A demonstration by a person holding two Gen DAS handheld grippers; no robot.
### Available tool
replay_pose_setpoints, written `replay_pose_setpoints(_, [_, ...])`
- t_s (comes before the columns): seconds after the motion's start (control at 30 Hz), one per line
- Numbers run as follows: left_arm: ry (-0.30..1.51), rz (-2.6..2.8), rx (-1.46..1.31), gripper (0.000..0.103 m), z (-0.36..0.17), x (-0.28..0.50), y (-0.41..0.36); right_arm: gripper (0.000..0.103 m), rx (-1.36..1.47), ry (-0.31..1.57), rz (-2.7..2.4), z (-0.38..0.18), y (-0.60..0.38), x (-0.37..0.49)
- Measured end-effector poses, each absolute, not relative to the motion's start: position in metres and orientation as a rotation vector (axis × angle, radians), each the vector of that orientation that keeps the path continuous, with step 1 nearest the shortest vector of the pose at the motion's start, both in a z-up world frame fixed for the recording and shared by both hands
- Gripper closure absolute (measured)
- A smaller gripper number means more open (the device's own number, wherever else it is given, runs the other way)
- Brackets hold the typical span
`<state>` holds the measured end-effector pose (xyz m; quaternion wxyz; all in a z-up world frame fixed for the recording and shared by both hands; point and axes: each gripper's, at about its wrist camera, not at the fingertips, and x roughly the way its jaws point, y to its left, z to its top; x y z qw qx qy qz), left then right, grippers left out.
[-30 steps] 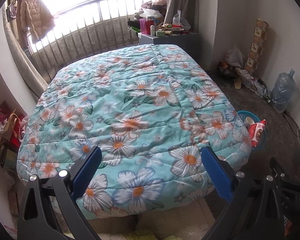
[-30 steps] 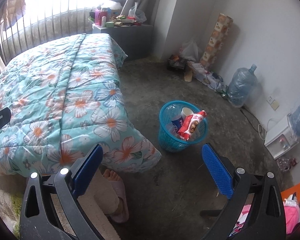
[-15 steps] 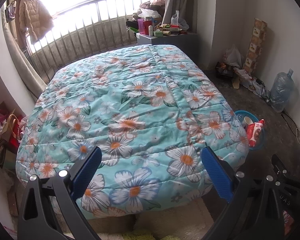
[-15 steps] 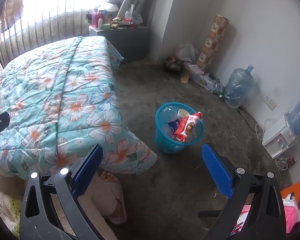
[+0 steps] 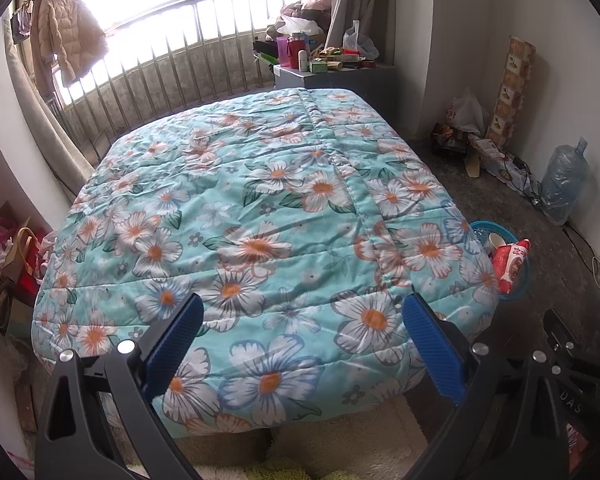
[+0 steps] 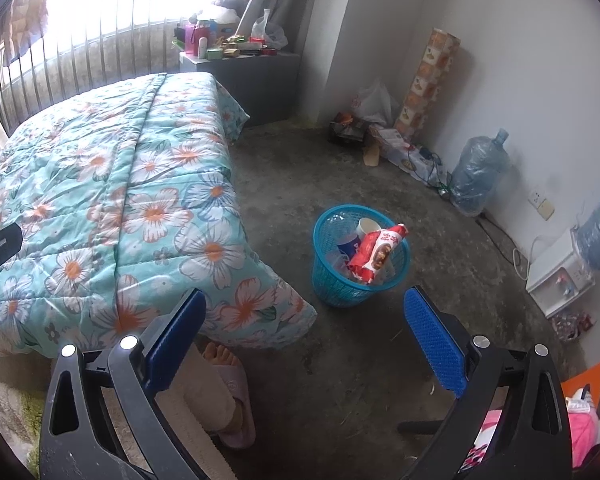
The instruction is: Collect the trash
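A blue mesh waste basket (image 6: 328, 284) stands on the concrete floor right of the bed. In it are a red snack bag (image 6: 374, 252), a white paper cup (image 6: 367, 225) and a blue cup (image 6: 347, 245). The basket (image 5: 518, 286) and bag (image 5: 510, 264) also show past the bed's right corner in the left wrist view. My right gripper (image 6: 302, 340) is open and empty, held above the floor short of the basket. My left gripper (image 5: 300, 344) is open and empty over the foot of the bed.
A bed with a floral teal quilt (image 5: 260, 208) fills the left. A person's slippered foot (image 6: 228, 396) stands by its corner. A water jug (image 6: 476, 176), cables and clutter line the right wall. A cluttered grey cabinet (image 6: 240, 68) stands at the back.
Both grippers have drawn back and risen slightly, so the bed and basket look a little farther off. Both stay open and empty.
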<state>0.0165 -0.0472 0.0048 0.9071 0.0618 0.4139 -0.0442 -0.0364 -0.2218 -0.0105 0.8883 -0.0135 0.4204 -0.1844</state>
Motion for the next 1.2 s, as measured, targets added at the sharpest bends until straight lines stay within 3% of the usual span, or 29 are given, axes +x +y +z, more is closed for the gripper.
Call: replay_pose_setpoints(1.2, [0.859,-0.092,0.129,0.005,0.0042,0.0167,-0.0469,0.008,-0.028,0.871,-0.374,-0.01,-0.2222,-0.0359])
